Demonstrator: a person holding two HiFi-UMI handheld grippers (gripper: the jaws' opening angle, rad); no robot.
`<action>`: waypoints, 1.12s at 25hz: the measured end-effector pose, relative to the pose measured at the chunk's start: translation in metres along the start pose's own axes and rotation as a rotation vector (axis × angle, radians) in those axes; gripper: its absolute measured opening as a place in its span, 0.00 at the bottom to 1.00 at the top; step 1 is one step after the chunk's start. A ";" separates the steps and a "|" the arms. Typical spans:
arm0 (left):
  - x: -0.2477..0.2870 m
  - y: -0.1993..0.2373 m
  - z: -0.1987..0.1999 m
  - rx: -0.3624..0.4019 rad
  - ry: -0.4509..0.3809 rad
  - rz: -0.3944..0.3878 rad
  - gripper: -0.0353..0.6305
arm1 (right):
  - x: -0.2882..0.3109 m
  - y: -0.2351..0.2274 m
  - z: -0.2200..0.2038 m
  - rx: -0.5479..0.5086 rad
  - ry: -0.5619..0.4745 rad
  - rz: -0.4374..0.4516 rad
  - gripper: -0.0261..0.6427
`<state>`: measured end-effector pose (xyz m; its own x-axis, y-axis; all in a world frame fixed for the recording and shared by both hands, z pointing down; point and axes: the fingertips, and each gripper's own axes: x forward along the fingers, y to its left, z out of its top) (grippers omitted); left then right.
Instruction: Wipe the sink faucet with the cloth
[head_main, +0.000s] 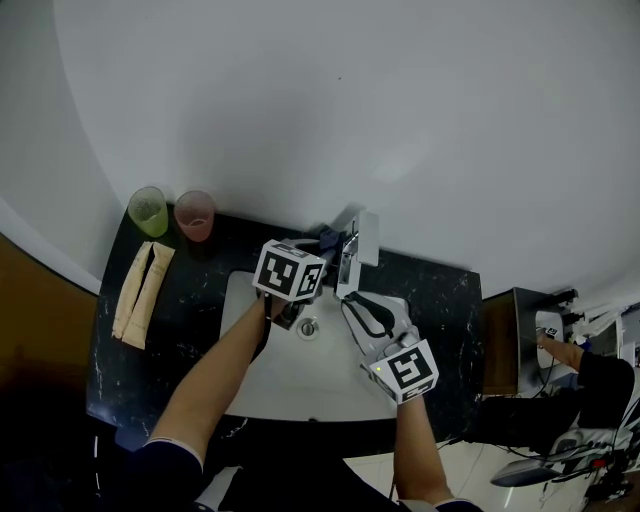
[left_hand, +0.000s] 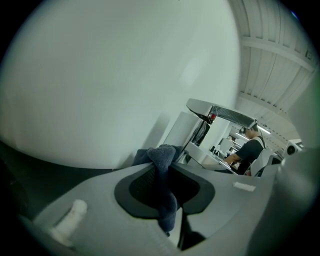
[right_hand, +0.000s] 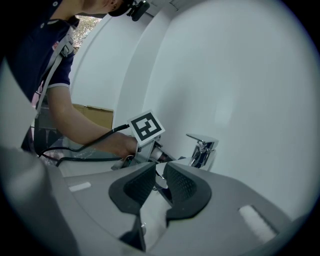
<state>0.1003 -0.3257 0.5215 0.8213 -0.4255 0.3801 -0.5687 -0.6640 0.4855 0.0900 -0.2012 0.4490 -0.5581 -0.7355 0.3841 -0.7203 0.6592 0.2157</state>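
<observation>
The chrome faucet (head_main: 350, 255) stands at the back rim of the white sink (head_main: 250, 380). My left gripper (head_main: 310, 248) is just left of it, shut on a dark blue cloth (head_main: 328, 238) that bunches out past the jaws beside the faucet's base. In the left gripper view the cloth (left_hand: 162, 162) hangs between the pads, with the faucet (left_hand: 220, 114) close ahead on the right. My right gripper (head_main: 352, 302) hovers over the basin in front of the faucet. Its jaws stand a little apart with nothing between them, and in its view the right gripper (right_hand: 157, 182) points toward the faucet (right_hand: 202, 150).
A black counter (head_main: 450, 300) surrounds the sink, with the drain (head_main: 308, 327) in the basin. A green cup (head_main: 148, 210), a pink cup (head_main: 195, 213) and two beige packets (head_main: 140, 290) sit at the counter's left end. A white wall rises behind. A person (head_main: 590, 370) sits far right.
</observation>
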 end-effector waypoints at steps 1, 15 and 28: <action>-0.001 -0.002 -0.002 0.002 0.006 -0.006 0.14 | 0.000 0.000 0.000 0.002 0.001 0.000 0.14; -0.005 -0.038 -0.027 0.118 0.096 -0.129 0.14 | -0.002 -0.004 -0.007 -0.025 0.008 -0.003 0.14; -0.009 0.006 -0.002 0.069 0.036 0.072 0.14 | -0.003 -0.006 -0.007 -0.028 0.023 -0.002 0.14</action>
<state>0.0897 -0.3248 0.5223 0.7754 -0.4525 0.4405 -0.6209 -0.6737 0.4008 0.0988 -0.2019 0.4535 -0.5468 -0.7330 0.4045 -0.7093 0.6623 0.2414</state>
